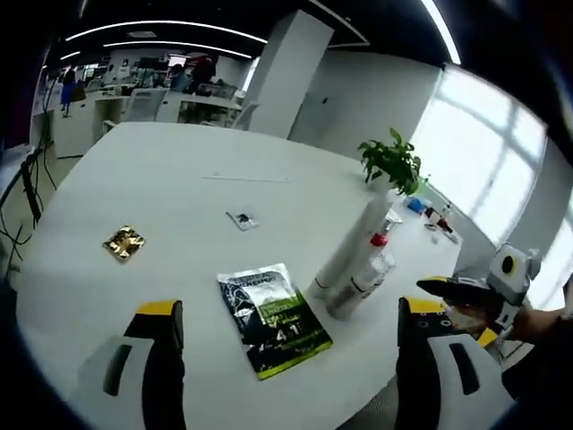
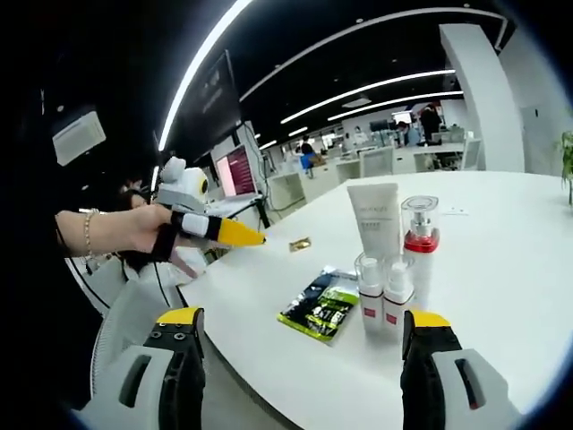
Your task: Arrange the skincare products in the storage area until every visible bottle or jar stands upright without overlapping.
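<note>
Four skincare containers stand bunched just ahead of my right tongs (image 2: 300, 358): a tall white tube (image 2: 376, 221) at the back, a pump bottle with a red collar (image 2: 419, 240) beside it, and two small bottles with red labels (image 2: 383, 294) in front, nearest my jaws. All four look upright, and I judge they are packed tight so they take little room; the two small ones seem to touch each other, though I cannot tell whether anything leans on the tube. My right tongs are spread wide and hold nothing, hovering short of the counter (image 2: 519, 260) edge, which suits a check of the group more than a grab. In the left gripper view the same cluster (image 1: 354, 269) sits forward and toward the right jaw of my left tongs (image 1: 291, 358), which are also wide apart and empty. Directly ahead of them lies a flat green-and-black sachet (image 1: 273, 318), face up, just beside the bottles but not under them as far as I can see. Farther out past the left jaw is a small gold wrapper (image 1: 124, 243), and beyond the sachet a tiny dark packet (image 1: 242, 219), both well apart from the bottles. A potted plant (image 1: 392, 163) stands behind the group. My other tongs (image 1: 470, 296) come in from the right, hand wrapped round them, jaws apparently together. To me the arranging looks near done.
</note>
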The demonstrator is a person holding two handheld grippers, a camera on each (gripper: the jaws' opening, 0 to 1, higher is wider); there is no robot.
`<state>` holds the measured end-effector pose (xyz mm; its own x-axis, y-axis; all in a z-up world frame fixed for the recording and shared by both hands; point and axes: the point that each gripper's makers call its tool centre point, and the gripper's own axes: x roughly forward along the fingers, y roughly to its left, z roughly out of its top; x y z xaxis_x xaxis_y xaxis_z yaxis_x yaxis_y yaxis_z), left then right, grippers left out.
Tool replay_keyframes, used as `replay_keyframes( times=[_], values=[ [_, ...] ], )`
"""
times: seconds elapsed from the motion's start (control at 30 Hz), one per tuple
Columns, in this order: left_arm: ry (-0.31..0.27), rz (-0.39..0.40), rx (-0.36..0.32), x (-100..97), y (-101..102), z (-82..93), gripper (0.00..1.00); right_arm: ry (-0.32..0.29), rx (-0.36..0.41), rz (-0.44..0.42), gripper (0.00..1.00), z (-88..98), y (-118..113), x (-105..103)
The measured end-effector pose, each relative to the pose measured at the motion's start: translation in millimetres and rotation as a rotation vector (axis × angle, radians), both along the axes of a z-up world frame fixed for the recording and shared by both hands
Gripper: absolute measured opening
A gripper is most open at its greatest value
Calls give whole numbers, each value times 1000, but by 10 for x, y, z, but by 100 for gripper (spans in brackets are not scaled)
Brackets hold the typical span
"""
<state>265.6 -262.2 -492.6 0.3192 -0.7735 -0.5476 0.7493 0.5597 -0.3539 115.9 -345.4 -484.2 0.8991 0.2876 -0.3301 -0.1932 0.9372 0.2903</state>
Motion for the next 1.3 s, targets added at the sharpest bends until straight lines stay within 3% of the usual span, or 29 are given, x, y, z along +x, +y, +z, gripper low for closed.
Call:
replay_keyframes(
  times=[0.23, 0.63, 1.0, 1.3],
  values=[
    [62, 25, 57, 93, -196, -227, 88, 1, 5, -15, 96, 16, -8, -1],
    [109, 122, 100, 642, -577, -361, 82, 17, -8, -30, 95, 0, -26, -5],
    [168, 126, 170, 756, -993, -543, 76, 39, -5, -67, 94, -31, -93, 3],
    [223, 164, 230, 881, -1253, -799, 70, 56, 14, -99, 94, -57, -161, -4]
  ],
)
